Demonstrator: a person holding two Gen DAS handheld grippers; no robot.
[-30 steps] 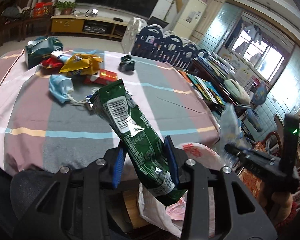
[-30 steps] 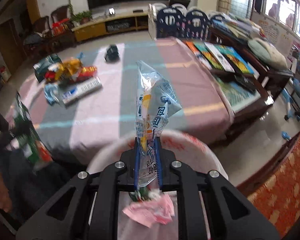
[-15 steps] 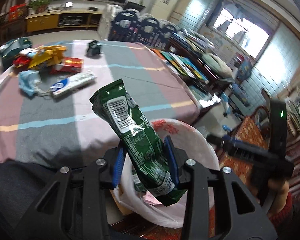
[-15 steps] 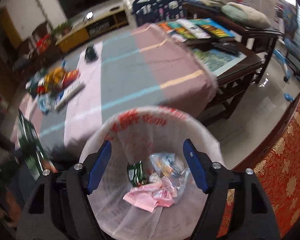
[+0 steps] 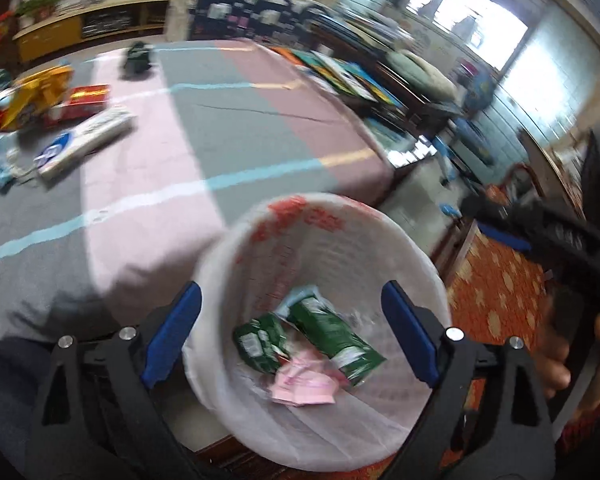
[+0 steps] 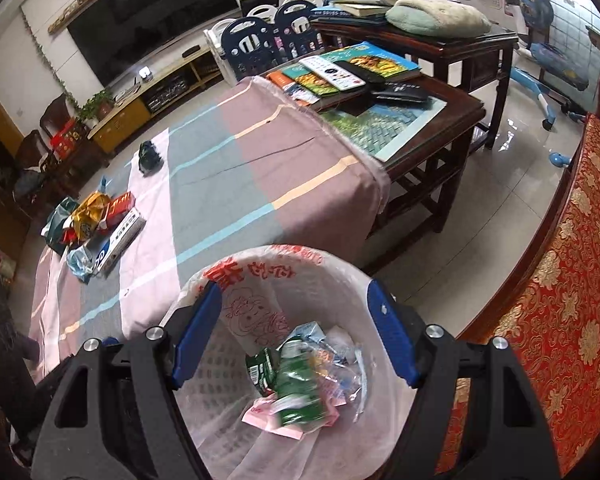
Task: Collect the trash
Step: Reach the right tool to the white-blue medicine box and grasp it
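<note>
Both tongs hang over the bin, nothing between the blue pads of either. Left tongs: jaws opening wide at this moment, gap empty. Right tongs: jaws well apart, gap empty, not touching anything. The right unit also shows at the right edge of the left view, with the person's hand on its grip.

Below the tongs: white lined trash bin, red print on the bag. Inside it a long green snack wrapper, a smaller green wrapper beside it, pink paper under them, and a clear plastic bag. Left view is motion-blurred, so whether the long wrapper has fully settled is hard to tell.

Step in hand, as I judge it: release into the bin. Doing it well means keeping the jaws over the bin mouth until each piece is clear of the pads, then lifting straight off without snagging the liner. Light wrappers can cling to a pad or catch on the rim, so check both.

Farther off: bench under a striped cloth, its near part bare. On its far left side lies uncollected trash: a white-and-blue toothpaste box, a light blue face mask touching its near end, a red carton, a yellow snack bag, a teal packet behind them. A small dark object sits apart, farther back. Next pick is probably the toothpaste box or mask, nearest the bin.
</note>
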